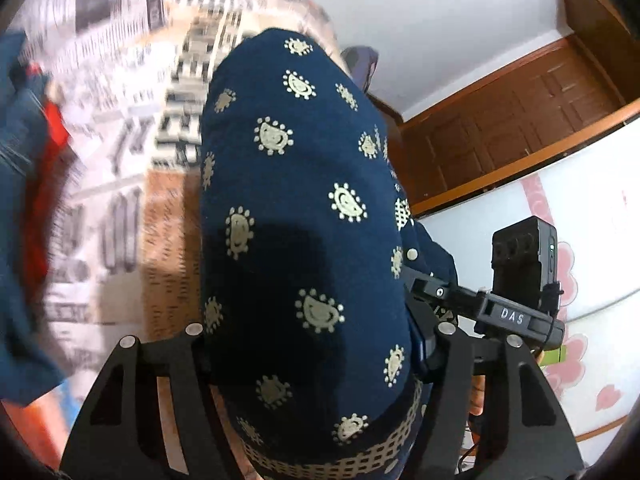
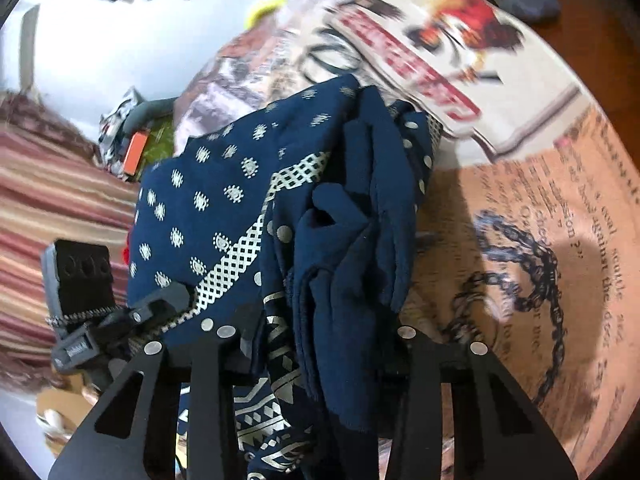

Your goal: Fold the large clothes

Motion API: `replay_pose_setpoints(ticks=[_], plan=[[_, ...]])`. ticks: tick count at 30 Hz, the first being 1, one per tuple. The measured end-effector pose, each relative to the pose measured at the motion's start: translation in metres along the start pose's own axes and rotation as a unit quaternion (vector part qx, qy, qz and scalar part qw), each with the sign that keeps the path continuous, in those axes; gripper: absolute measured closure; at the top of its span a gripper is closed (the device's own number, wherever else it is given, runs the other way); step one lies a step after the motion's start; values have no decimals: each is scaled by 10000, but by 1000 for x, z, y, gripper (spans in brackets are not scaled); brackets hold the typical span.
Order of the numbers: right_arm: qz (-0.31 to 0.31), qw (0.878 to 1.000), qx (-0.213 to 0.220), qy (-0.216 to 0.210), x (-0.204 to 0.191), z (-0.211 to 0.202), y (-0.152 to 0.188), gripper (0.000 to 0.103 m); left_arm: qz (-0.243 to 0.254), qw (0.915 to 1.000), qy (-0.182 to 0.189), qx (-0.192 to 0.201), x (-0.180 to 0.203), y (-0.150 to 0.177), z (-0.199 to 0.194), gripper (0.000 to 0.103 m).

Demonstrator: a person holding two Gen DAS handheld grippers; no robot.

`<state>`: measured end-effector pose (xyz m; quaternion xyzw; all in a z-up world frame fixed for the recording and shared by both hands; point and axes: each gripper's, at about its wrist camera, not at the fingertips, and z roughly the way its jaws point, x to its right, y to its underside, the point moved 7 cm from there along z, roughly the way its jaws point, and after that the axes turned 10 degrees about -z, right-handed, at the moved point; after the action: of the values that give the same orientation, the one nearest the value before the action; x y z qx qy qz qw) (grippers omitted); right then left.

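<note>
While you hold the navy printed garment (image 1: 304, 216) up off the bedspread (image 1: 120, 128), the step in hand looks like the lift before a fold. Your left tongs (image 1: 316, 344) have a smooth, taut span of it between the jaws, which seem to be pinching it. Your right tongs (image 2: 316, 344) are clamped on a thick bunch of plain navy folds and patterned border (image 2: 240, 256).

Next, you likely need to draw the 2 held points apart so the bunched side opens, then lay the cloth flat on the bedspread and check that no layers stay doubled under the right tongs.

Below the garment, the bedspread is a newspaper-style print, blurred in both views. Beyond the garment stand a white wall (image 1: 440, 20), a brown wooden door (image 1: 520, 120) and a wardrobe front with pink flowers (image 1: 572, 264).
</note>
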<state>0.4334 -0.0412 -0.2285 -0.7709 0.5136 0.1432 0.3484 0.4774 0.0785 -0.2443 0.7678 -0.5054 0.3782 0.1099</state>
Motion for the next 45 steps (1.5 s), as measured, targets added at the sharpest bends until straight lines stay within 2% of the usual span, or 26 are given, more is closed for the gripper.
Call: replay_pose_setpoints(ticks=[4, 10, 15, 22, 25, 29, 32, 34, 36, 37, 39, 42, 45], plan=[[-386, 9989, 278, -33, -50, -18, -12, 68, 300, 9988, 51, 389, 19, -6, -61, 38], [-929, 9941, 544, -130, -130, -18, -32, 68, 500, 9946, 87, 906, 15, -18, -152, 38], [-1256, 9898, 585, -328, -184, 14, -41, 68, 538, 9907, -45, 1246, -12, -37, -216, 38], [-1536, 9855, 390, -611, -232, 80, -48, 68, 288, 9884, -257, 1467, -82, -49, -269, 38], [-1635, 9845, 257, -574, -245, 114, -48, 68, 221, 9880, -376, 1481, -115, -56, -274, 38], [-1597, 9864, 103, -364, -247, 154, -46, 68, -58, 9895, -508, 1353, -157, -70, -258, 38], [-1554, 9877, -142, -127, -239, 190, -44, 68, -557, 9896, -573, 1195, -198, -80, -241, 38], [-1660, 9860, -141, 23, -236, 201, -42, 67, -976, 9876, -479, 1132, -230, -83, -227, 38], [-1810, 9834, -41, 94, -238, 202, -40, 61, -1229, 9856, -146, 1149, -250, -84, -223, 37], [-1899, 9817, 7, 139, -240, 202, -40, 60, -1259, 9848, -9, 1198, -255, -85, -224, 36], [-2090, 9776, 59, 249, -241, 197, -37, 51, -1246, 9849, 36, 1199, -259, -87, -225, 35], [-2304, 9715, 119, 552, -242, 186, -29, 41, -1083, 9862, -240, 1230, -252, -77, -229, 34], [-2562, 9631, 174, 810, -246, 174, -20, 40, -920, 9834, -686, 1407, -243, -65, -241, 30]])
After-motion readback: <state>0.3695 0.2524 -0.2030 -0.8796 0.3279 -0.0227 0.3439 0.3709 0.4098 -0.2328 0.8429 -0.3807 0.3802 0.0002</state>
